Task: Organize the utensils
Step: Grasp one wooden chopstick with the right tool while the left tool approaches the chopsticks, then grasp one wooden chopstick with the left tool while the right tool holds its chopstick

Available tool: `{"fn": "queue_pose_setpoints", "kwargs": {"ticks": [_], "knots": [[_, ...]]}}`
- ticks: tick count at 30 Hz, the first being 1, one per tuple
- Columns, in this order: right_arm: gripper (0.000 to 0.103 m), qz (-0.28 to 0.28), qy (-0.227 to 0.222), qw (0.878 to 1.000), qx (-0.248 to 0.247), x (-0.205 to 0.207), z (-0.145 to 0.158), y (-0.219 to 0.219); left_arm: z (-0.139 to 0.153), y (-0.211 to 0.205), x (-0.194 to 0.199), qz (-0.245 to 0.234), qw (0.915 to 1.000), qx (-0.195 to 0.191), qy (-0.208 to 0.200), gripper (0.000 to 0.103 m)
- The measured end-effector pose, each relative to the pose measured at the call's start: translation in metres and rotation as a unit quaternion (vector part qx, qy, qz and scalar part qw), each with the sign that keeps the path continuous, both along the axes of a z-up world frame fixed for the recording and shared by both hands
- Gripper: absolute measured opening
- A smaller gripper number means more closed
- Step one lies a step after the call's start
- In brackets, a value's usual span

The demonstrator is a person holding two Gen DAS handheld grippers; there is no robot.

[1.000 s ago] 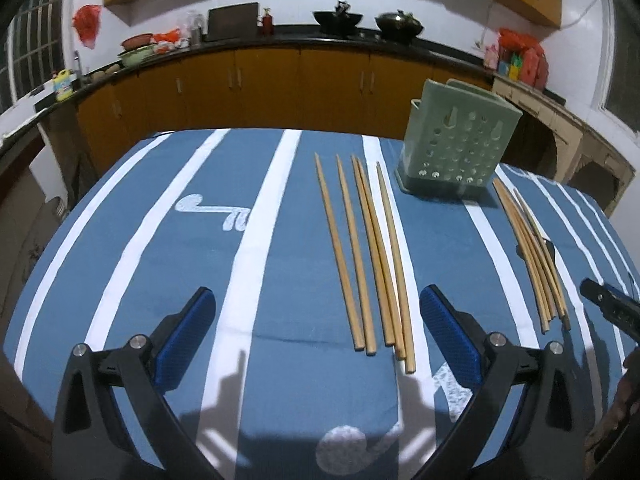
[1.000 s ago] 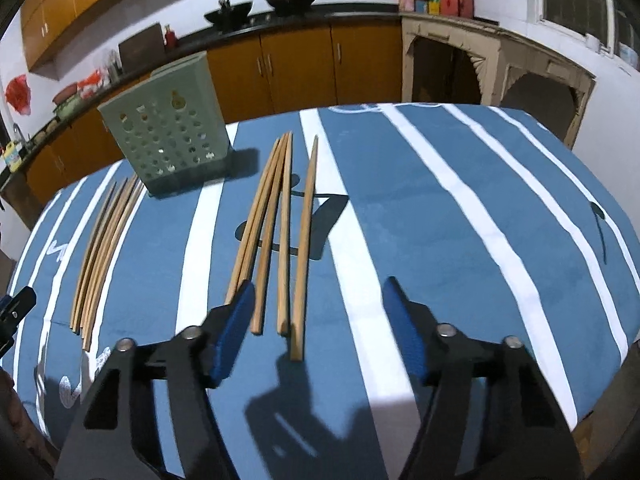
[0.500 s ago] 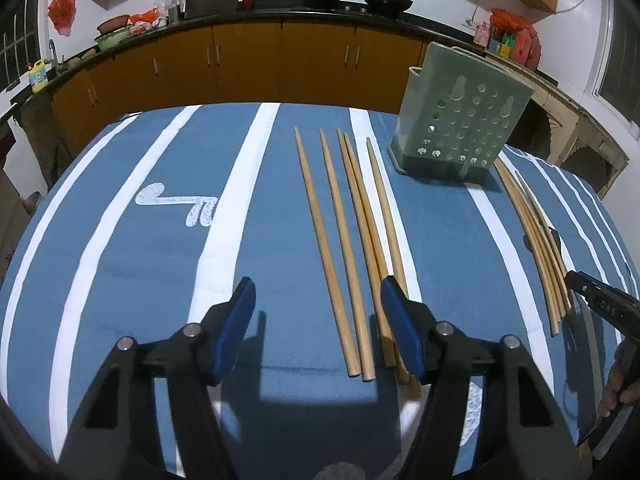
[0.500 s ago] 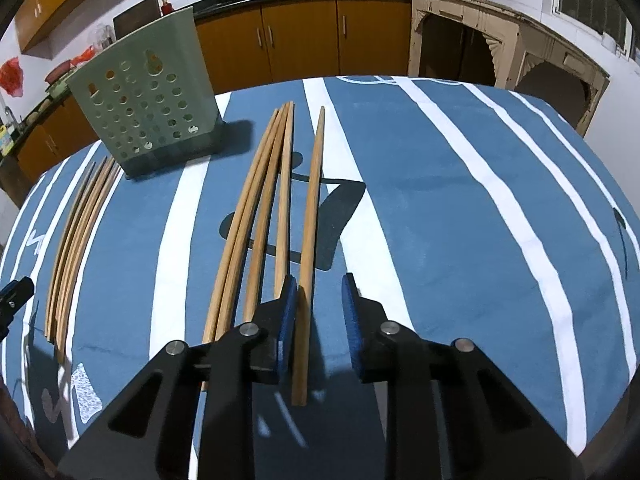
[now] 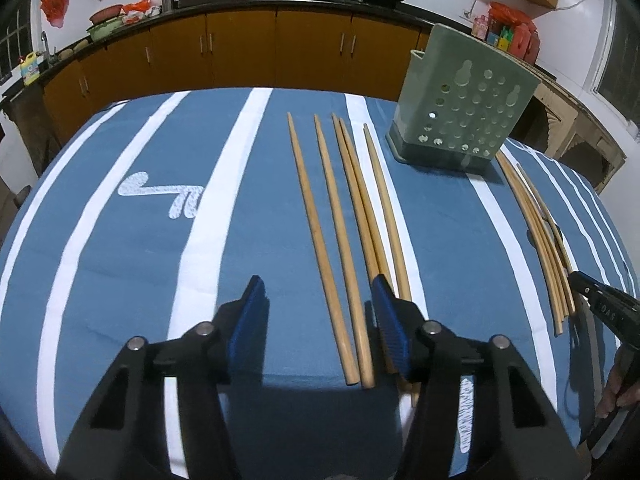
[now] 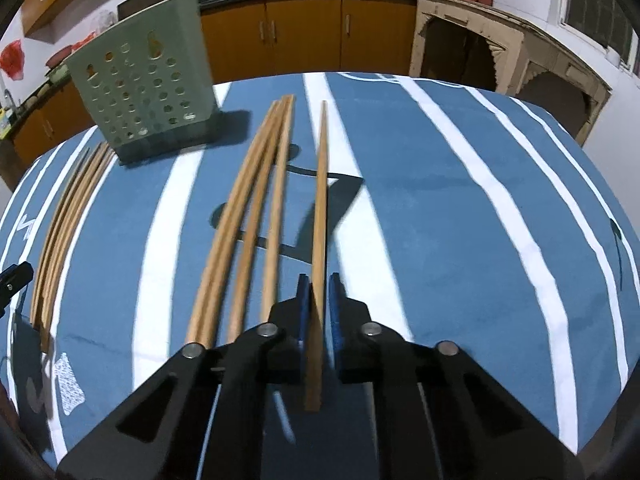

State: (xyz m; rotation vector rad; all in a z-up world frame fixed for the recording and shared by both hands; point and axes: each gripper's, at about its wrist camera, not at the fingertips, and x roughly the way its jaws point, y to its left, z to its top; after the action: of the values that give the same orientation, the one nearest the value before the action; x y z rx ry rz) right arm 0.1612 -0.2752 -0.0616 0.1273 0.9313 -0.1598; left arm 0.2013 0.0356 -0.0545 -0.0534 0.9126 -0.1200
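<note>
In the right wrist view, the right tongs [image 6: 319, 294] sit low in the middle of the frame, and their blue pads have squeezed tight on one wooden chopstick [image 6: 321, 208]. That stick runs from between the pads straight up the frame, and its near end pokes out below the pads. To its left lie three more chopsticks [image 6: 256, 216] side by side on the blue striped cloth of the desk [image 6: 440, 220]. In the left wrist view, the left tongs [image 5: 318, 312] are in the lower middle of the frame. Their jaws have just been closing and stand about half open. Two chopsticks [image 5: 340, 276] lie in the gap between the pads, but the pads do not press on them. Three other sticks [image 5: 376, 204] lie just right of those two, and their near ends pass behind the right pad. The green holder with round holes [image 5: 464, 108] stands upright on the desk in the upper right of this view. One more bunch of sticks [image 5: 540, 236] lies at the right edge, past the holder. Brown cupboards [image 5: 240, 48] fill the top of the frame.
</note>
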Motion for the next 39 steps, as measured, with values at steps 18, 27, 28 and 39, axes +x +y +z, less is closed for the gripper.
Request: {"fn": "queue_pose_setpoints", "kwargs": {"ticks": [18, 27, 28, 39], "knots": [[0.008, 0.001, -0.008, 1.000, 0.002, -0.007, -0.001, -0.011, -0.001, 0.010, 0.016, 0.015, 0.9990, -0.042, 0.001, 0.022], [0.008, 0.002, -0.008, 1.000, -0.001, -0.007, -0.002, -0.009, -0.010, 0.000, 0.027, -0.008, 0.9997, -0.004, 0.024, 0.021], [0.008, 0.002, -0.008, 1.000, -0.001, -0.006, -0.002, -0.009, -0.010, 0.000, 0.027, -0.009, 0.9997, -0.002, 0.023, 0.021], [0.008, 0.017, -0.016, 1.000, -0.001, -0.017, -0.003, -0.008, -0.011, 0.021, 0.011, -0.005, 0.9996, -0.010, 0.026, 0.008]]}}
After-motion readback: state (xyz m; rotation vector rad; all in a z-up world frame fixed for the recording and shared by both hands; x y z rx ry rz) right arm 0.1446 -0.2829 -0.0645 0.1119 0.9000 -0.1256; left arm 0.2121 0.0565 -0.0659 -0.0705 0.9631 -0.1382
